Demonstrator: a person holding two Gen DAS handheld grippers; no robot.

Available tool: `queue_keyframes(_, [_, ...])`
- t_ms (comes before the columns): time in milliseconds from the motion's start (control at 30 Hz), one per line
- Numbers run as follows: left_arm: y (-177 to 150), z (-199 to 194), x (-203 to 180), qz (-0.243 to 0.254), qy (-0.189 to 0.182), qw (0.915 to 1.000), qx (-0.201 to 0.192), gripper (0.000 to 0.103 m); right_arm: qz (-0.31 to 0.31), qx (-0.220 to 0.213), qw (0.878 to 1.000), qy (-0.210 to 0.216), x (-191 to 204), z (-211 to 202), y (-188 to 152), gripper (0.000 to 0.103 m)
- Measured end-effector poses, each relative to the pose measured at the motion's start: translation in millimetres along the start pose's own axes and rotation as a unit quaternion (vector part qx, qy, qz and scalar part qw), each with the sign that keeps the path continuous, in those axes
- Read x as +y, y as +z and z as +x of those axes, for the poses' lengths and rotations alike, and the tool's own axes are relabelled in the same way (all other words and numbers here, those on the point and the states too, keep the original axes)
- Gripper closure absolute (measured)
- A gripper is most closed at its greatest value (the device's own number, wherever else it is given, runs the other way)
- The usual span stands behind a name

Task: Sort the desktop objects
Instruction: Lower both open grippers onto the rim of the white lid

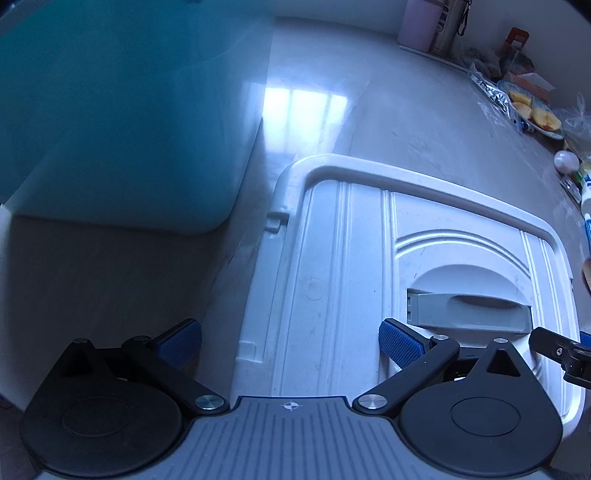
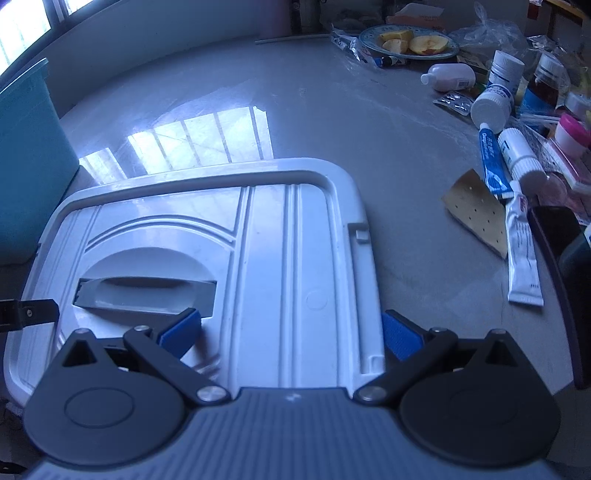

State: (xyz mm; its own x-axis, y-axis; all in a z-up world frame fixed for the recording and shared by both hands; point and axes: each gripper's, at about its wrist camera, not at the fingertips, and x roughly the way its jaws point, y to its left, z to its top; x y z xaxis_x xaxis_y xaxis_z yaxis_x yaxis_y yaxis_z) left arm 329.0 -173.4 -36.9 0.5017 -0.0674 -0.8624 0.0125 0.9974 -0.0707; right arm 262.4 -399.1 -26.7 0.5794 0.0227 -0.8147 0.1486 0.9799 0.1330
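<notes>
A white plastic box lid [image 1: 347, 258] with a grey handle [image 1: 469, 308] lies flat on the grey table. My left gripper [image 1: 291, 343] hovers open over the lid's left edge, one blue pad off the lid and one beside the handle. My right gripper [image 2: 291, 332] hovers open over the lid [image 2: 273, 236], straddling its right edge, its left pad near the handle [image 2: 147, 295]. Nothing sits between either pair of fingers. Loose tubes [image 2: 522, 251], white bottles [image 2: 491, 107] and a tan perforated patch [image 2: 476, 214] lie at the right.
A teal bin [image 1: 110, 118] stands left of the lid, also visible as the teal bin [image 2: 26, 162]. A plate of cut fruit [image 2: 410, 44], plastic bags and a dark object [image 2: 561, 258] crowd the right side. A metal flask [image 1: 448, 26] stands at the back.
</notes>
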Motion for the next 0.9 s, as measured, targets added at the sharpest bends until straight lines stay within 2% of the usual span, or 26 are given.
queue_keyframes(300, [-41, -18, 5, 0.003, 0.005, 1.0000, 0.000, 0.000, -0.013, 0.002, 1.000, 0.009, 6, -22, -32, 0.000])
queue_keyframes(700, [-53, -20, 10, -0.014, -0.002, 0.9998, 0.013, 0.000, -0.032, 0.021, 0.999, 0.020, 10, -21, -30, 0.000])
queue_keyframes(900, [-57, -23, 7, -0.003, 0.003, 0.9999, 0.015, 0.000, -0.035, 0.026, 0.999, 0.021, 10, -20, -30, 0.000])
